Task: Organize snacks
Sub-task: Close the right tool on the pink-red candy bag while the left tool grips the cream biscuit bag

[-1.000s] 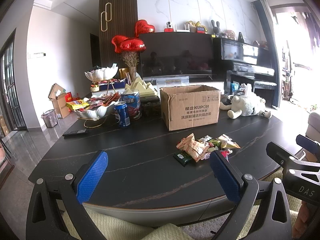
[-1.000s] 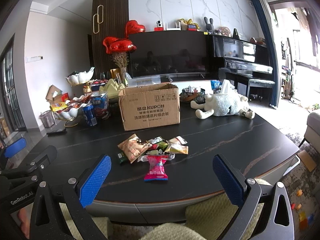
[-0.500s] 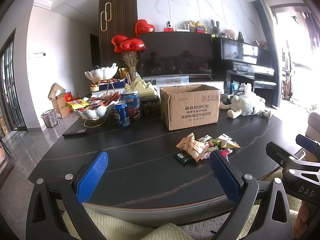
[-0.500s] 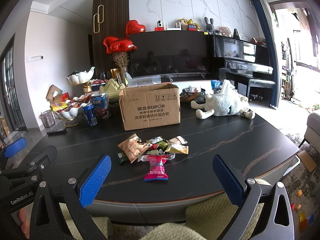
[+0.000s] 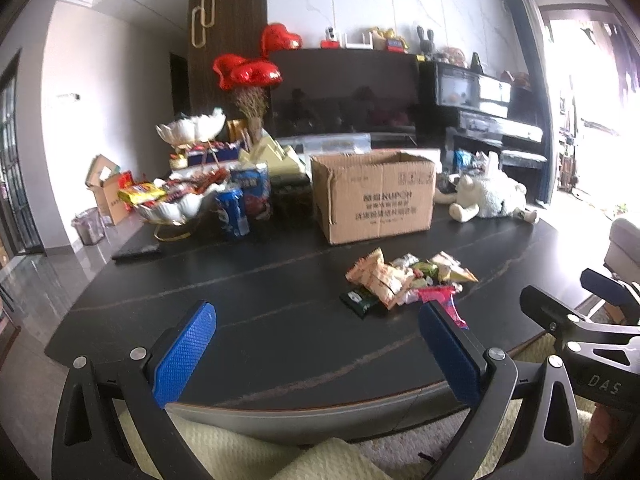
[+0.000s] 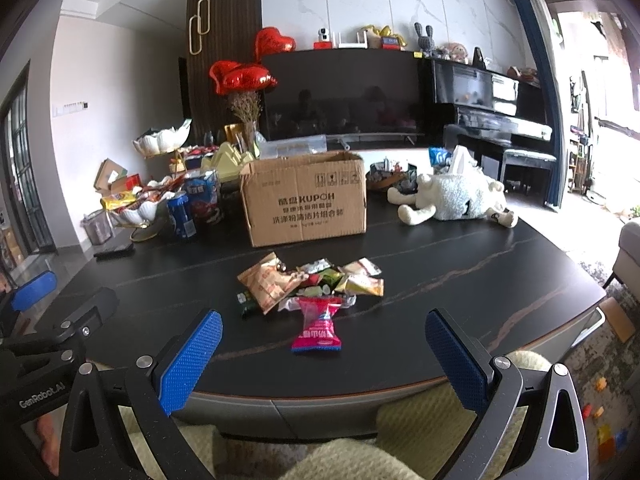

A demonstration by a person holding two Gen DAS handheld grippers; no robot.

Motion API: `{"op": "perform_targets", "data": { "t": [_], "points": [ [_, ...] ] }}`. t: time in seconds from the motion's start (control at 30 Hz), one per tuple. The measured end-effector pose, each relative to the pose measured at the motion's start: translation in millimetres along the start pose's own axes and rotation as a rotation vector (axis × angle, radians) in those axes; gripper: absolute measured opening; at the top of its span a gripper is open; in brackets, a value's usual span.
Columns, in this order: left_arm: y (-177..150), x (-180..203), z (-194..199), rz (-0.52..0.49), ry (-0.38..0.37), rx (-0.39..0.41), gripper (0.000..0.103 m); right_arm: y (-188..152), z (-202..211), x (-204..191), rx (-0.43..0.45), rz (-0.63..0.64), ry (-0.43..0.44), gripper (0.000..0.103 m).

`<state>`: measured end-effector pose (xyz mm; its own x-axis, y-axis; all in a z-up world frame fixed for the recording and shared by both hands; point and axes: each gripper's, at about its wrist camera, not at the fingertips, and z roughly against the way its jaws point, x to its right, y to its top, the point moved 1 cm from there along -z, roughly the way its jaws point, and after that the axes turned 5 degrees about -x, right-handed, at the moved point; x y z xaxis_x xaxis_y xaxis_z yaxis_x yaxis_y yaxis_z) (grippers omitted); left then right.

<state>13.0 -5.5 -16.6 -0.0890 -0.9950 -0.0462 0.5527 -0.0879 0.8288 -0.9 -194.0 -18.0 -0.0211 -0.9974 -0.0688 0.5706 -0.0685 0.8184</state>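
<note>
A pile of snack packets (image 6: pixel 310 286) lies on the dark table (image 6: pixel 460 280), in front of an open cardboard box (image 6: pixel 306 198). A pink packet (image 6: pixel 318 324) lies nearest me. The pile also shows in the left wrist view (image 5: pixel 404 282), with the box (image 5: pixel 374 196) behind it. My right gripper (image 6: pixel 324 358) is open and empty, just short of the pink packet, over the table's near edge. My left gripper (image 5: pixel 318 354) is open and empty, left of the pile. Each gripper shows at the edge of the other's view.
A white shell bowl of snacks (image 5: pixel 176 200), a blue can (image 5: pixel 232 212) and a blue snack bag (image 5: pixel 252 190) stand at the table's left. A remote (image 5: pixel 136 250) lies near them. A white plush sheep (image 6: pixel 456 200) lies at the right.
Both grippers have moved forward a little toward the table; the snack pile and box look larger. Nothing on the table has moved.
</note>
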Motion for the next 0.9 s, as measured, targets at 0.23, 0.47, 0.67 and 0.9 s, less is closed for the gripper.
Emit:
{"op": "perform_targets", "data": {
  "t": [0.23,0.47,0.67,0.9],
  "points": [
    [4,-2,-27,-0.025,-0.038,-0.031,0.102,-4,-37,-5,-0.082,0.007,0.025,0.103],
    [15,-1,-64,-0.051,-0.105,-0.083,0.100,2,-74,-1,-0.125,-0.004,0.018,0.097],
    [24,1,-101,-0.018,-0.164,-0.163,0.095,4,-113,3,-0.212,-0.030,0.038,0.086],
    [28,9,-143,0.021,-0.223,-0.265,0.089,1,-148,5,-0.287,-0.052,0.060,0.074]
  ]
}}
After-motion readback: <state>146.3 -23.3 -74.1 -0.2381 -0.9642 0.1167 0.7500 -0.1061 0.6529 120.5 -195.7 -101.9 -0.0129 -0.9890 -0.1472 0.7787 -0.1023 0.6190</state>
